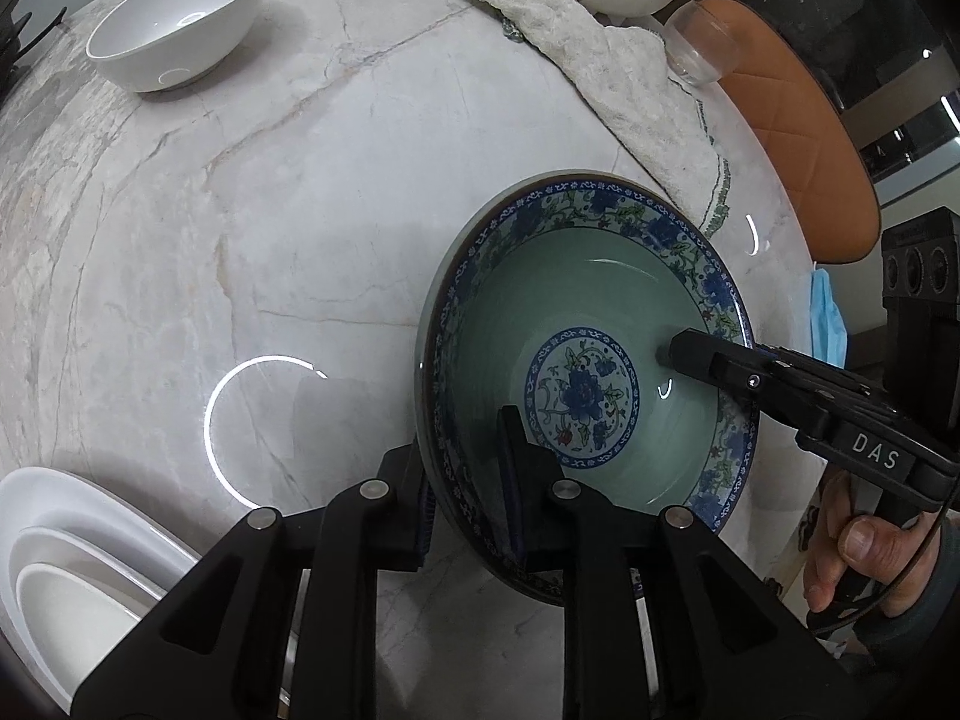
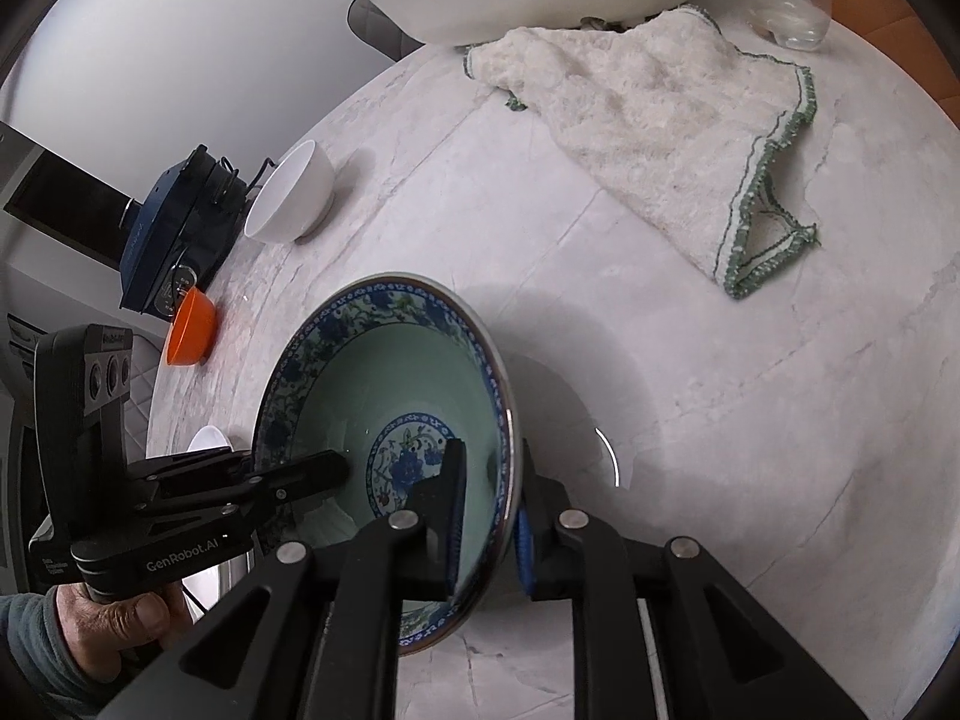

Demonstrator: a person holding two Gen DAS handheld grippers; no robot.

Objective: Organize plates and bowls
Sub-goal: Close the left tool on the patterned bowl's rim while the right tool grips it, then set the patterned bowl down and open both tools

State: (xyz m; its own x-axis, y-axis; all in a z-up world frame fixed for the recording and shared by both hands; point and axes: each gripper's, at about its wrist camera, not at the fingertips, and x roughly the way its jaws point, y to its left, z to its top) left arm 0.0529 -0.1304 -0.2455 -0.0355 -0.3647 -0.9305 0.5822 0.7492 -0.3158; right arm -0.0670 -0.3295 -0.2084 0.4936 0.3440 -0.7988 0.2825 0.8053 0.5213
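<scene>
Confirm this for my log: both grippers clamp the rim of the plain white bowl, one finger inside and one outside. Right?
Wrong bowl. Both the left gripper and right gripper clamp the blue floral bowl, as both wrist views show; the plain white bowl sits apart, untouched.

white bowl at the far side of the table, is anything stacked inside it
No, the white bowl stands alone on the marble table, and its inside shows only bare white surface.
</scene>
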